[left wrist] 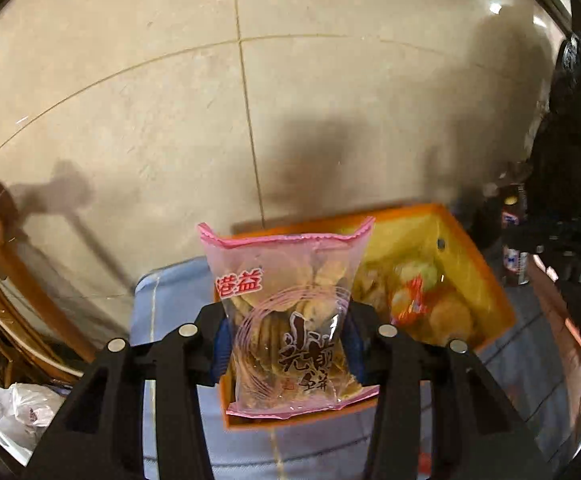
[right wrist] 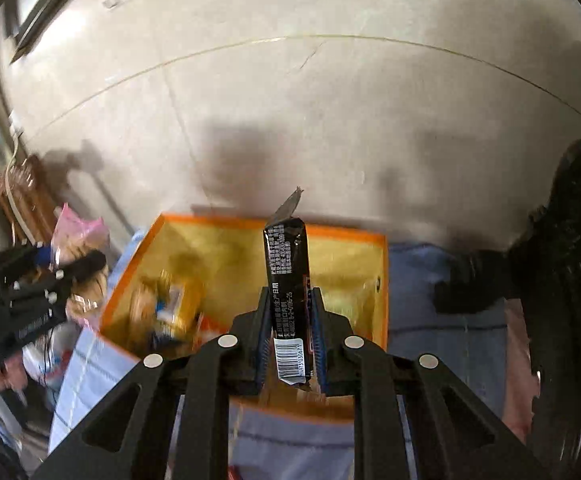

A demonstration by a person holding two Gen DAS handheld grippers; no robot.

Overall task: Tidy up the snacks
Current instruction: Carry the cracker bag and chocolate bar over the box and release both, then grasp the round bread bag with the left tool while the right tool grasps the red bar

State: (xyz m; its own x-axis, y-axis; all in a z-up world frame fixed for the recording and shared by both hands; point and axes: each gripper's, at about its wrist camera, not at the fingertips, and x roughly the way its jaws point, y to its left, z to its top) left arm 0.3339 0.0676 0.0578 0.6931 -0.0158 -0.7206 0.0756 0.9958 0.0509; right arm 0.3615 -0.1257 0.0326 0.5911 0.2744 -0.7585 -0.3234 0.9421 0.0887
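both grippers hang above the orange box [left wrist: 486,264], left gripper [left wrist: 286,344] clamped on the pink cracker bag [left wrist: 286,320], right gripper [right wrist: 290,340] pinching the black snack bar [right wrist: 288,280], so next is probably placing these 2 snacks.

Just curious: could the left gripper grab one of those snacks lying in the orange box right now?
Probably not: the left gripper is already shut on the pink cracker bag, above the orange box.
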